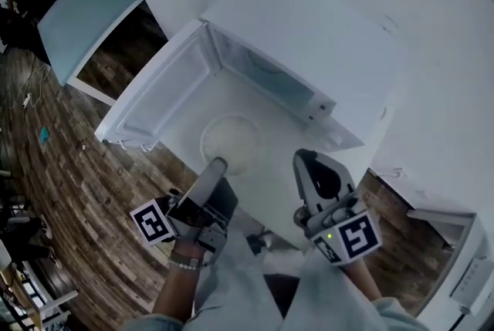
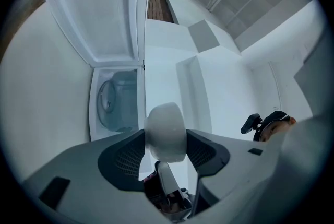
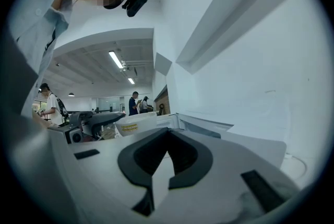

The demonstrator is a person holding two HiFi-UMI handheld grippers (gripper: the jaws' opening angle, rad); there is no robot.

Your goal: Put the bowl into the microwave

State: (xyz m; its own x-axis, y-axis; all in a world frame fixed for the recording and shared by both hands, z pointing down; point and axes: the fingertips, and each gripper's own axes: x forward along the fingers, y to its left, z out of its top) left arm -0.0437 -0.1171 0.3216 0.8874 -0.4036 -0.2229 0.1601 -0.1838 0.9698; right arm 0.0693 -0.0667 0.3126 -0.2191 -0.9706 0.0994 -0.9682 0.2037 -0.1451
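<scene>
First: Two grippers are seen in the head view. How are they placed?

Second: The left gripper [image 1: 218,165] is held over the near edge of the tabletop [image 1: 266,198], and the bowl [image 1: 231,143] is gripped at its near rim. The bowl is held just outside the open front of the microwave [image 1: 309,36], whose door [image 1: 154,86] is swung out to the left. The right gripper [image 1: 307,161] is raised just right of the bowl, apart from it, also by the near edge.

First: What is shown in the left gripper view?

Second: The fingers [image 2: 120,160] are closed on the rim of the bowl [image 2: 166,126], which is seen edge-on between them. Beyond it the cavity [image 2: 117,97] is laid open, with a glass turntable [image 2: 106,100] inside and the door [image 2: 99,14] seen above it. The bowl is not yet inside.

First: And the right gripper view?

Second: The fingers of the right gripper [image 3: 166,163] are shut together, and nothing is held between them. The bowl [image 3: 134,125], marked with a yellow label [image 3: 129,126], is seen to the left, with the left gripper [image 3: 91,121] at its rim. People [image 3: 134,104] are seen far behind in the room.
</scene>
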